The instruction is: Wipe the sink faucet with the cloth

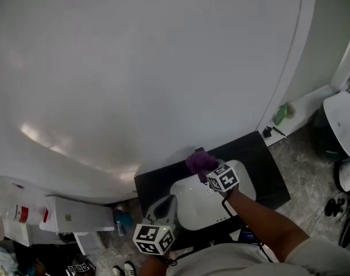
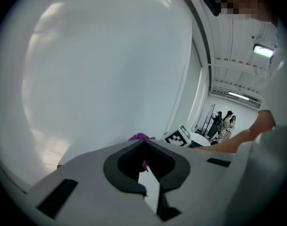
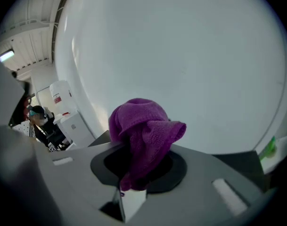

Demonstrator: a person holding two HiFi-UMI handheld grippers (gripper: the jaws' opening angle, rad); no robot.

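Observation:
A bunched purple cloth (image 1: 199,161) is clamped in my right gripper (image 1: 207,171), which is held over the back rim of the white sink basin (image 1: 189,206), close to the wall. In the right gripper view the cloth (image 3: 143,135) bulges up out of the shut jaws of that gripper (image 3: 138,175) and hides what lies beyond. I cannot make out the faucet in any view. My left gripper (image 1: 165,207) hovers at the basin's front left, shut with nothing in it. From the left gripper (image 2: 145,166) a bit of the cloth (image 2: 141,136) shows past the jaws.
The basin sits in a black counter (image 1: 266,165) against a plain white wall (image 1: 152,68). A green bottle (image 1: 281,114) stands on a white ledge at the right. A white box (image 1: 77,216) is at the lower left, and a white fixture (image 1: 342,122) at the far right.

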